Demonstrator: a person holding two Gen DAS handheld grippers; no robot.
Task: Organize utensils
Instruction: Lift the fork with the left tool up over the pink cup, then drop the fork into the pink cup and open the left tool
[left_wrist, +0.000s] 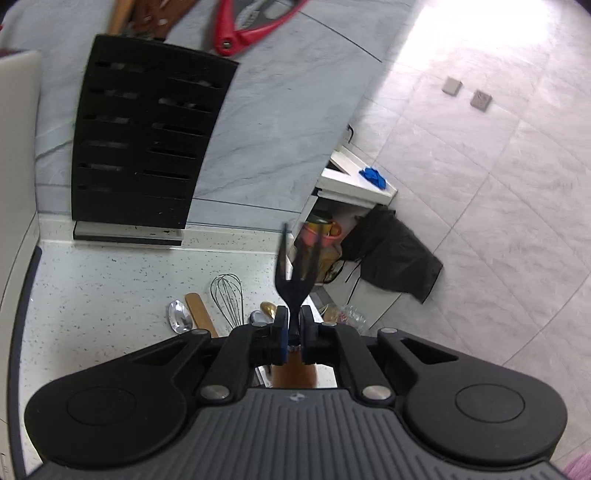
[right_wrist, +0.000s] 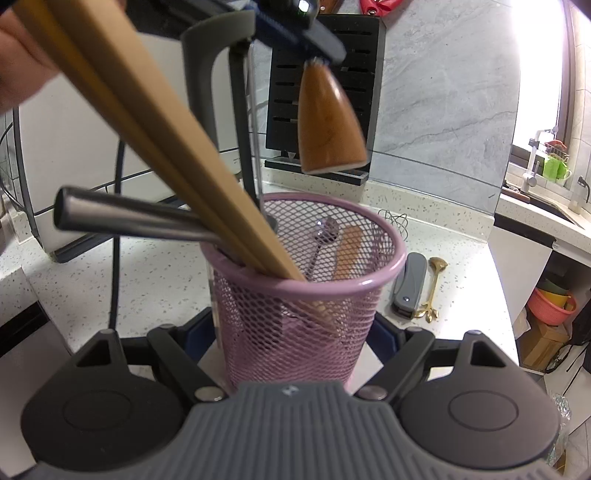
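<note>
Nearest me, my right gripper (right_wrist: 295, 339) brackets the pink mesh holder (right_wrist: 306, 295), jaws wide against its sides, I judge to keep it from tipping; wooden chopsticks (right_wrist: 177, 155) and a steel handle (right_wrist: 129, 218) already lean inside. Above it, my left gripper (left_wrist: 293, 332) is clenched on the neck of a black fork (left_wrist: 295, 273), wooden handle (right_wrist: 328, 122) hanging down, ready for dropping in. Farther out on the counter (left_wrist: 110, 280) wait a spoon (left_wrist: 180, 317), whisk (left_wrist: 227, 295), folding knife (right_wrist: 408, 284) and gold spoon (right_wrist: 434, 284). The knife block (left_wrist: 144, 140) stands farthest.
</note>
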